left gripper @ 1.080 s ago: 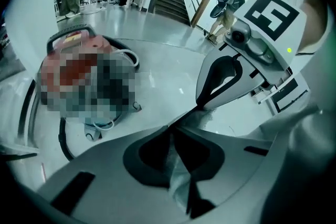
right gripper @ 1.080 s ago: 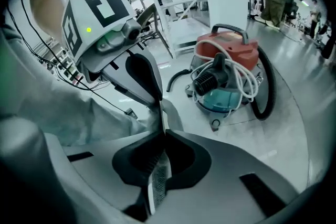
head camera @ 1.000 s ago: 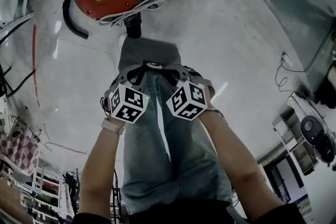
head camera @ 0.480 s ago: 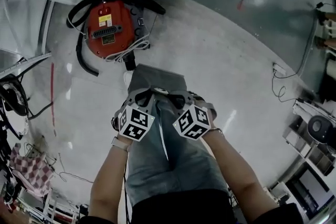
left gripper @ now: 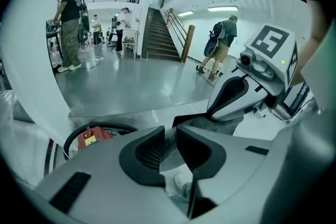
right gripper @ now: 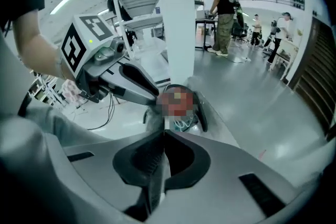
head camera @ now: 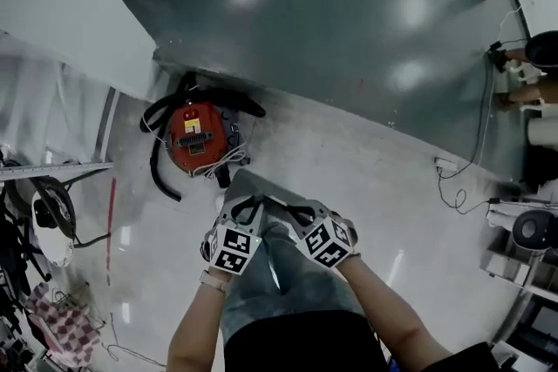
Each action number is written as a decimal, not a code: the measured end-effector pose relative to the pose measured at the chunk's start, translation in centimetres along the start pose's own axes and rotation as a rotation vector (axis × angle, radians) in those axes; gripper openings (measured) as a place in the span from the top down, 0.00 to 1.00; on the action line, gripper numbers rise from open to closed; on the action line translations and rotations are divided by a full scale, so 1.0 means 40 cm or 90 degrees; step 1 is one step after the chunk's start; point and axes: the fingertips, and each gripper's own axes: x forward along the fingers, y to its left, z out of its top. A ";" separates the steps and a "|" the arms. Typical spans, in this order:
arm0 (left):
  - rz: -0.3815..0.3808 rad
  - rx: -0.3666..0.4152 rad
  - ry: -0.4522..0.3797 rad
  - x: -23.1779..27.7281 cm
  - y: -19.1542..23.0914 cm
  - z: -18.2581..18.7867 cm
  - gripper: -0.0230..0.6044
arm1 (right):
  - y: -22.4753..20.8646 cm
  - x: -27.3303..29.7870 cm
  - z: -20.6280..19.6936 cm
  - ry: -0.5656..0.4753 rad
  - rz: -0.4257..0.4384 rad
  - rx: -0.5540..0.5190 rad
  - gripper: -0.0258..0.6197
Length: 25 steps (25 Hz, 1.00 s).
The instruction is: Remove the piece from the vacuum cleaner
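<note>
The red vacuum cleaner (head camera: 196, 139) lies on the pale floor ahead of me, ringed by its black hose (head camera: 161, 174) and a white cord. It also shows low in the left gripper view (left gripper: 92, 136). Both grippers hang side by side in front of the person's jeans, well short of it. On my left gripper (head camera: 247, 206) (left gripper: 170, 136) the jaws are opening; a narrow gap shows with nothing in it. My right gripper (head camera: 292, 209) (right gripper: 163, 136) is shut, pads meeting on nothing.
A white pillar (head camera: 70, 4) rises left of the vacuum. Cables and a white power strip (head camera: 445, 163) lie on the floor to the right. Shelving and clutter line the left edge (head camera: 48, 226). Several people stand far off near a staircase (left gripper: 160, 34).
The head view has pulled back and up: the vacuum cleaner now looks smaller and farther, lower in the frame. Both grippers stay together in front of the jeans.
</note>
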 end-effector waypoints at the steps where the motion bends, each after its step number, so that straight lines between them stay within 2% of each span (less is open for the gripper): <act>1: 0.004 -0.002 -0.015 -0.024 -0.003 0.033 0.85 | -0.005 -0.032 0.018 -0.012 -0.007 0.013 0.91; 5: 0.017 0.011 -0.071 -0.142 -0.021 0.174 0.85 | 0.001 -0.158 0.087 -0.043 -0.032 0.028 0.91; 14: 0.063 0.010 -0.170 -0.346 -0.017 0.404 0.85 | -0.045 -0.411 0.213 -0.139 -0.094 0.099 0.91; 19: 0.072 0.024 -0.206 -0.443 0.012 0.503 0.85 | -0.081 -0.524 0.303 -0.194 -0.120 0.127 0.91; 25: 0.081 0.039 -0.241 -0.541 0.061 0.580 0.85 | -0.110 -0.625 0.407 -0.263 -0.151 0.152 0.91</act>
